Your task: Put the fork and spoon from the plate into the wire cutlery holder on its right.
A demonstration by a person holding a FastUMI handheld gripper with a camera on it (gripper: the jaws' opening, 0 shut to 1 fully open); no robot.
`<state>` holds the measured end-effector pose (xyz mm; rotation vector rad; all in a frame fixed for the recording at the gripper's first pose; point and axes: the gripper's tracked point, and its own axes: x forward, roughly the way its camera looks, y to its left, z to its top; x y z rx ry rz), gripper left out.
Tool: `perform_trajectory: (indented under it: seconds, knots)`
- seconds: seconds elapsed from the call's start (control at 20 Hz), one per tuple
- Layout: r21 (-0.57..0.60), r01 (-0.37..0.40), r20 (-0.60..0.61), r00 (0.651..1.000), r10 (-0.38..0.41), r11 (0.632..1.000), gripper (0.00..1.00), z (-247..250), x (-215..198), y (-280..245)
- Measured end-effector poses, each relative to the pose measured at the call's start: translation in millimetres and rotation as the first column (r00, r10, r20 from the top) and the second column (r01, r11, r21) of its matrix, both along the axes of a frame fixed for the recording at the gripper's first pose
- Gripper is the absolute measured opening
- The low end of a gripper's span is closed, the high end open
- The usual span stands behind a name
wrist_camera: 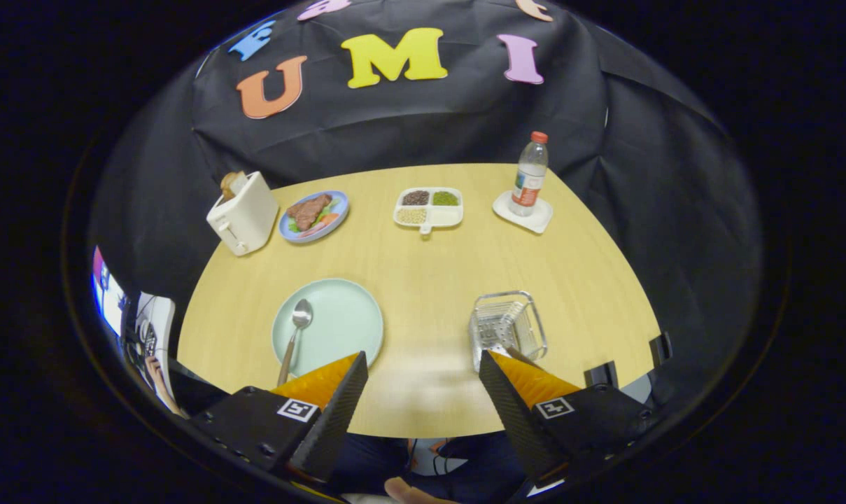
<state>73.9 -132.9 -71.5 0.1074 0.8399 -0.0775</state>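
Observation:
A pale green plate (342, 318) lies on the wooden table just beyond my left finger. A metal spoon (295, 336) rests on the plate's left side, bowl away from me, with the handle running back toward that finger. The wire cutlery holder (506, 327) stands to the plate's right, just ahead of my right finger, whose tip covers its near edge. What lies inside the holder is unclear. My gripper (423, 357) is open and high above the table's near edge, and between the fingers there is only bare table.
Along the far side of the table (423, 273) stand a white toaster (244, 213), a blue plate of food (315, 213), a white divided dish (429, 206) and a water bottle (530, 175) on a white coaster (523, 213). Black cloth walls the booth behind.

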Motion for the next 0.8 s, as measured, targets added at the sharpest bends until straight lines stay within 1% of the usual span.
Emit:
perform_trajectory:
  seconds: [0.35,0.6,0.8]
  knots:
    - [0.019,-0.092,-0.038,0.995,0.093,0.996,0.97,-27.2,19.3,92.6]
    - [0.057,-0.122,-0.094,0.987,0.127,0.991,0.96,-62.8,35.1,144.8]
    - [0.07,-0.119,-0.15,0.98,0.129,0.99,0.96,-88.7,44.7,168.1]
